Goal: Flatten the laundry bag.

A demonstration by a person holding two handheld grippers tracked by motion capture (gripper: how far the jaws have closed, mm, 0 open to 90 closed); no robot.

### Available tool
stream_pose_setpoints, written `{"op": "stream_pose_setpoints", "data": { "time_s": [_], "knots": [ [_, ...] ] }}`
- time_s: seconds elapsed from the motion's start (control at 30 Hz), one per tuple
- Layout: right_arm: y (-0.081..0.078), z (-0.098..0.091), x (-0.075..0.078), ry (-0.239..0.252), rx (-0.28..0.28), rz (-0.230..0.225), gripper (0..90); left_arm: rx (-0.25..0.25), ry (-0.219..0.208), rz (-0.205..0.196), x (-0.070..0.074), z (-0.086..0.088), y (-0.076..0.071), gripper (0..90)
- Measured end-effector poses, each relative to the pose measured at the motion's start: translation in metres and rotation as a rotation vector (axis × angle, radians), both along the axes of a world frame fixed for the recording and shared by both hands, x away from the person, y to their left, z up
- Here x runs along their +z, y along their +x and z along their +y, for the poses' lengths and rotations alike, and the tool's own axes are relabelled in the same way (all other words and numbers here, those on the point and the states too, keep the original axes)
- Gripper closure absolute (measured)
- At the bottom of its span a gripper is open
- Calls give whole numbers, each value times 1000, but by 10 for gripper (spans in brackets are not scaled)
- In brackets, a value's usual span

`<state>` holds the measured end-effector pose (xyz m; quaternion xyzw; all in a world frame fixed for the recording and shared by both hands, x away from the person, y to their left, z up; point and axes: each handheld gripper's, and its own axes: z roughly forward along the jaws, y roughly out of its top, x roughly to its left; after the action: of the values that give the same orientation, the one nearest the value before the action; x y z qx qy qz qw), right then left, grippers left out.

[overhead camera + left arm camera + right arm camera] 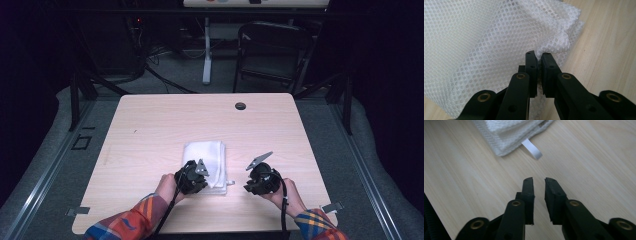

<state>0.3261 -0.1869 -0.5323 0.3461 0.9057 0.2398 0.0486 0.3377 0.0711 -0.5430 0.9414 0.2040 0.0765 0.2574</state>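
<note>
One folded white mesh cloth [207, 161] is seen lying near the middle of the pale wooden bench [150, 130]; its near corner is pinched between the closed jaws of the left hand-held gripper [538, 58]; the right hand-held gripper [538, 182] is held beside the cloth, jaws slightly parted, nothing between them; one small white label tab [532, 149] is seen at the cloth's hem; two plaid sleeves [125, 222] are counted.

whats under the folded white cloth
The white cloth lies on the bare wooden table, with the left claw pinching its edge. Anything beneath its folded layers is covered and cannot be seen.
</note>
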Motion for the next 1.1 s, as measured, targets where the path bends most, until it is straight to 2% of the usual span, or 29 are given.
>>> {"op": "stream_pose_setpoints", "data": {
  "time_s": [0.1,0.2,0.37,0.47,0.6,0.73,0.77,0.8,0.9,1.1],
  "knots": [
    [1,11,-1,0,26,-14,849,6,-23,-10,3,2,0,849],
    [3,25,-3,14,45,-11,867,13,-40,-24,6,3,0,849],
    [5,46,-7,16,87,-41,900,12,-58,-32,8,4,-1,849],
    [7,54,-7,46,84,-64,900,11,-67,-33,9,4,-1,849],
    [11,63,-9,53,91,-76,900,6,-72,-38,9,4,-1,848],
    [16,70,-13,52,93,-93,900,8,-81,-39,10,5,-1,848],
    [17,71,-16,48,98,-80,900,9,-85,-38,10,5,-1,847],
    [16,73,-20,60,77,-80,900,11,-90,-38,10,6,-1,847],
    [17,75,-26,34,88,-71,900,15,-96,-38,10,7,0,847],
    [17,72,-28,36,108,-74,900,27,-97,-47,12,8,-1,846]
  ]
}}
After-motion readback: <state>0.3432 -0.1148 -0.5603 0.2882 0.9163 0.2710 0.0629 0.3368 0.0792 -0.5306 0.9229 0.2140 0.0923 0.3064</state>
